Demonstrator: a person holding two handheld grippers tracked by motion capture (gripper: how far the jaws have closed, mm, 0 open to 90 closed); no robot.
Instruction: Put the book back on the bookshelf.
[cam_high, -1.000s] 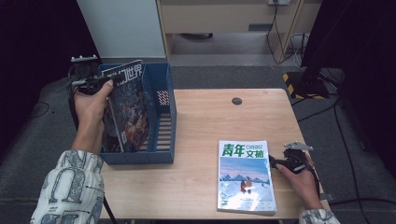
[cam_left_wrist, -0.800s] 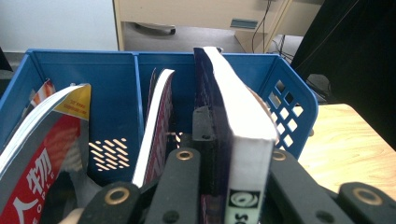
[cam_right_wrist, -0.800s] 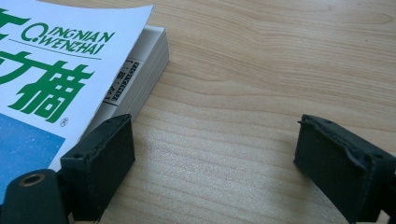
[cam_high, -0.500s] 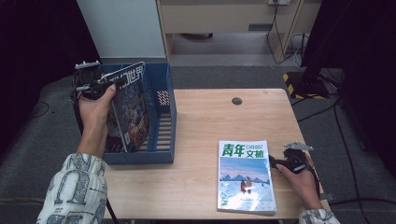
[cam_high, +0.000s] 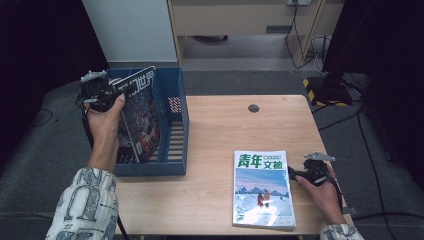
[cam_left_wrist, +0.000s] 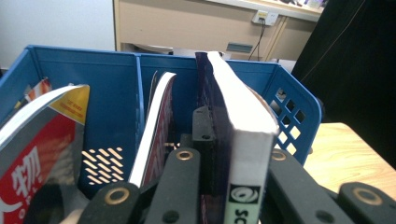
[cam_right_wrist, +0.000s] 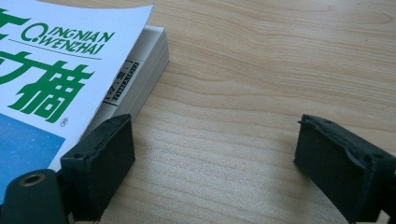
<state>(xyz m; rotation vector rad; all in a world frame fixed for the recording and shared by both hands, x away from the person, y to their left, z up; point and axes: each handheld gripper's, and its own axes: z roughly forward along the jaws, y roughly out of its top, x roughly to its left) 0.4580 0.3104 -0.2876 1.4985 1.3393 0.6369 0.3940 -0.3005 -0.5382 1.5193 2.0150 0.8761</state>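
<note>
A dark-covered magazine (cam_high: 141, 112) stands tilted in the blue plastic bin (cam_high: 176, 131) at the table's left end. My left gripper (cam_high: 119, 91) is shut on its top edge, and in the left gripper view the thick magazine (cam_left_wrist: 243, 135) sits clamped between the black jaws of that gripper (cam_left_wrist: 229, 158). A white magazine with green characters (cam_high: 262, 188) lies flat near the table's front right. My right gripper (cam_high: 296, 175) rests open on the table beside the flat magazine's right edge. In the right gripper view, the right gripper (cam_right_wrist: 210, 158) has one jaw against the white magazine (cam_right_wrist: 60, 65).
The bin (cam_left_wrist: 93, 70) has a divider and holds a red-covered magazine (cam_left_wrist: 37, 144) and a thin leaning one (cam_left_wrist: 156, 126). A dark round hole (cam_high: 253, 108) marks the wooden tabletop (cam_high: 225, 130) near its far edge. Cabinets and cables lie beyond the table.
The left hand has shifted slightly with the dark magazine over the bin. The right gripper and the white magazine have stayed still.
</note>
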